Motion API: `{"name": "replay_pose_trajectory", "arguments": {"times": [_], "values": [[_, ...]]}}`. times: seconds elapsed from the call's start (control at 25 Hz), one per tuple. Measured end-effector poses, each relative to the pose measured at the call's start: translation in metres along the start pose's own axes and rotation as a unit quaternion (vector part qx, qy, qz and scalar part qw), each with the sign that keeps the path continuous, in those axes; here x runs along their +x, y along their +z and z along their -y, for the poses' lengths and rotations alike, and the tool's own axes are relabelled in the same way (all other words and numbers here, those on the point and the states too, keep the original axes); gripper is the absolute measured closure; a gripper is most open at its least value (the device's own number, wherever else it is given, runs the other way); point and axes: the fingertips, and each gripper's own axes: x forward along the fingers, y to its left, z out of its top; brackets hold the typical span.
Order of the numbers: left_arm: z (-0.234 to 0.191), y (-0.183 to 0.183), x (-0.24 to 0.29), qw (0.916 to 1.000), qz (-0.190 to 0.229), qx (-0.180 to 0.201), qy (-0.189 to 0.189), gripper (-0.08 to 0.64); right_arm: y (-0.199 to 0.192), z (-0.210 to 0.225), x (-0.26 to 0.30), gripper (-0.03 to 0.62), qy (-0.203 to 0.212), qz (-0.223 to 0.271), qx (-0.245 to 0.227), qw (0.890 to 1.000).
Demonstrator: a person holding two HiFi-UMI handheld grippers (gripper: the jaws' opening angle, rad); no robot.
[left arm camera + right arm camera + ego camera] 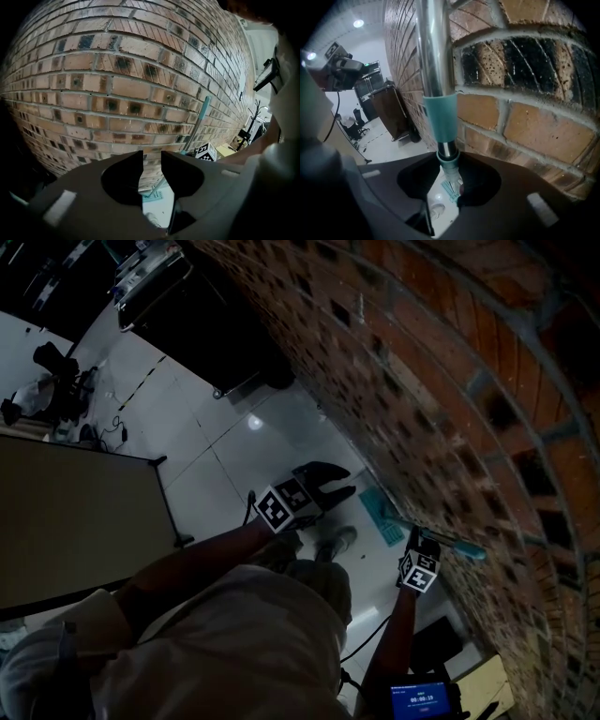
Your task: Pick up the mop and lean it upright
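One mop (382, 510); two grippers, the left gripper (347, 480) and the right gripper (446, 190); one brick wall (450, 381); perhaps one shoe (336, 542), dimly seen.

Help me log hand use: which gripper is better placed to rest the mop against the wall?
Right. The right gripper is clamped on the mop pole close beside the brick wall; the left gripper is open and holds nothing.
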Motion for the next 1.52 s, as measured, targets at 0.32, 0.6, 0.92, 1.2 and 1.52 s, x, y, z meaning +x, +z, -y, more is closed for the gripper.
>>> {"name": "replay_pose_trajectory", "arguments": {"times": [0.32, 0.6, 0.92, 1.2, 1.52], "values": [[-0.005, -0.013, -0.009, 0.9998, -0.011, -0.006, 0.014, 0.419, -0.011, -0.002, 0.023, 0.465, 0.009, -0.017, -0.015, 1.0], [-0.003, -0.018, -0.009, 0.9996, -0.02, -0.009, 0.014, 0.42, -0.026, -0.002, 0.043, 0.465, 0.012, -0.033, -0.01, 0.999], [-0.004, -0.022, -0.008, 0.9994, -0.029, -0.01, 0.017, 0.42, -0.035, -0.001, 0.062, 0.465, 0.014, -0.045, -0.003, 0.999], [-0.003, -0.021, -0.008, 0.9994, -0.029, -0.009, 0.018, 0.422, -0.043, -0.005, 0.077, 0.465, 0.024, -0.055, -0.019, 0.998], [-0.009, -0.027, -0.016, 0.9991, -0.029, -0.013, 0.028, 0.423, -0.049, -0.009, 0.09, 0.465, 0.03, -0.06, -0.02, 0.998]]}}
